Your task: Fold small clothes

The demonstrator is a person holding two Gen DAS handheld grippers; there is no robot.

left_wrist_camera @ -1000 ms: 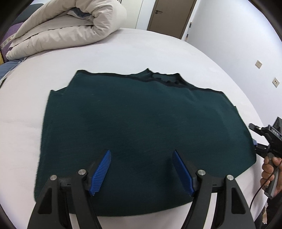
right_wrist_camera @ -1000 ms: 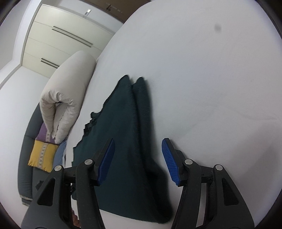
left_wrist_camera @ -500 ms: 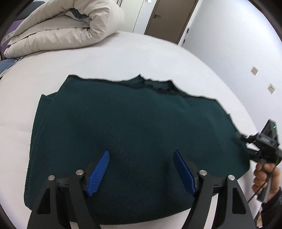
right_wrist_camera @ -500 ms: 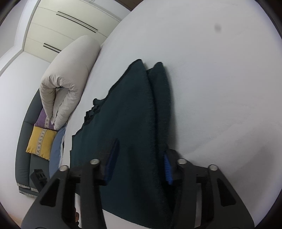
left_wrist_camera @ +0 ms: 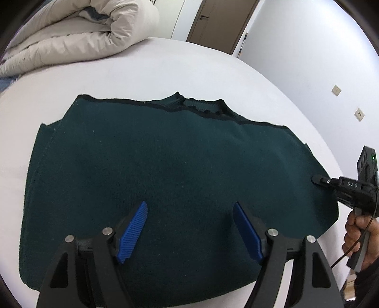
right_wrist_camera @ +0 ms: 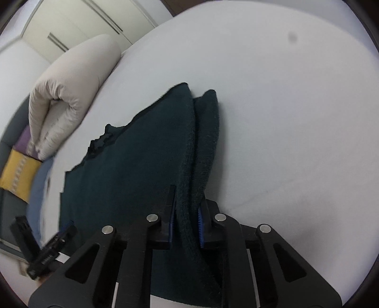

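Note:
A dark green sweater (left_wrist_camera: 165, 165) lies flat on the white bed (left_wrist_camera: 189, 66), collar at the far edge. My left gripper (left_wrist_camera: 189, 232) is open above the sweater's near hem, blue pads apart, holding nothing. In the right wrist view the sweater (right_wrist_camera: 132, 170) runs away from me with a folded side edge. My right gripper (right_wrist_camera: 186, 220) is shut on that folded edge, the cloth bunched between the pads. The right gripper also shows in the left wrist view (left_wrist_camera: 319, 178) at the sweater's right side.
A rolled beige duvet (left_wrist_camera: 78, 35) lies at the far left of the bed, also in the right wrist view (right_wrist_camera: 71, 94). A yellow cushion (right_wrist_camera: 19, 173) sits beyond it. A door (left_wrist_camera: 222, 21) and a wall with sockets stand behind the bed. The left gripper shows in the right wrist view (right_wrist_camera: 45, 253).
My right gripper moved forward onto the sweater's folded side edge and closed on it. My left gripper stayed open and moved slightly forward over the hem.

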